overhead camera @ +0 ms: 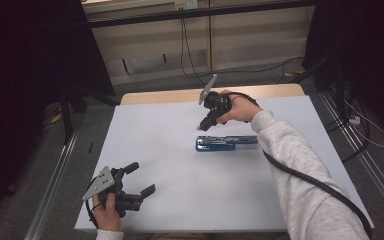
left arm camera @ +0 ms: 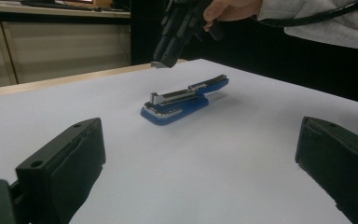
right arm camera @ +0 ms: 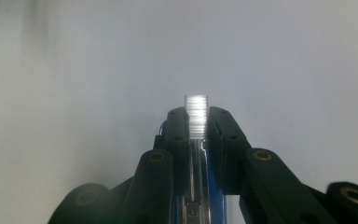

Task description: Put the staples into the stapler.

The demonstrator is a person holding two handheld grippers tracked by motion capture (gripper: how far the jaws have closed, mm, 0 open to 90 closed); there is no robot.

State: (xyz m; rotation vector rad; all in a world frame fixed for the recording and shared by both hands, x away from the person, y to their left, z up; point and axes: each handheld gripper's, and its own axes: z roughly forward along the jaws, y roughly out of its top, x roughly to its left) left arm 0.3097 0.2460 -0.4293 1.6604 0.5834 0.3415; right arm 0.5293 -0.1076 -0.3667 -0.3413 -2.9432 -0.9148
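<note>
1 staple strip (right arm camera: 196, 112) pinched in right hand-held gripper (right arm camera: 196, 122).

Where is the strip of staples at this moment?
The staple strip is pinched between the right gripper's jaws, held in the air just above the far end of the open blue stapler near the middle of the table.
</note>
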